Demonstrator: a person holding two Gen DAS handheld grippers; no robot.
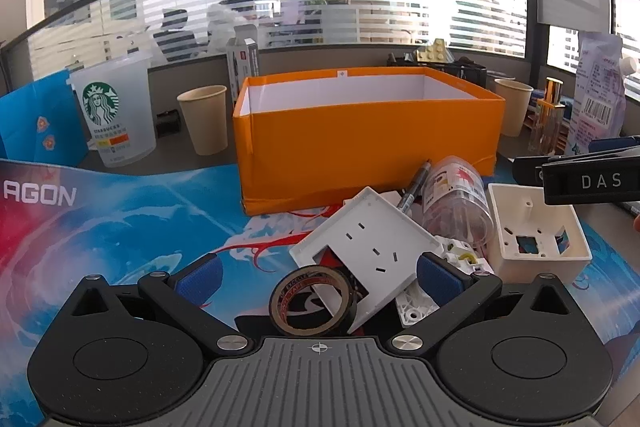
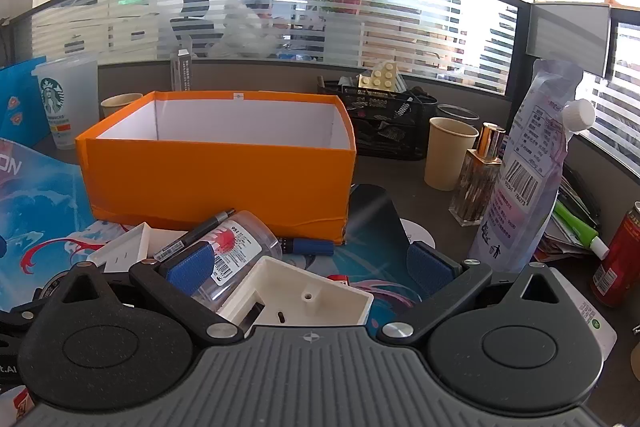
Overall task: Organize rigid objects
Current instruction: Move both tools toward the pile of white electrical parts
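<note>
An open orange box (image 1: 360, 143) with a white inside stands on the desk; it also shows in the right wrist view (image 2: 224, 179). In front of it lie a white socket plate (image 1: 368, 247), a brown tape roll (image 1: 310, 301), a clear plastic jar (image 1: 456, 199), a grey marker (image 1: 416, 183) and a white junction box (image 1: 536, 231). My left gripper (image 1: 318, 277) is open around the tape roll and plate. My right gripper (image 2: 310, 263) is open over the junction box (image 2: 304, 297), beside the jar (image 2: 236, 251) and a blue marker (image 2: 310, 247).
A Starbucks cup (image 1: 112, 111) and paper cups (image 1: 204, 119) stand left of the box. A paper cup (image 2: 450, 157), perfume bottle (image 2: 478, 175), refill pouch (image 2: 524, 167), red can (image 2: 620, 259) and black mesh organizer (image 2: 384, 115) crowd the right. A glass partition runs behind.
</note>
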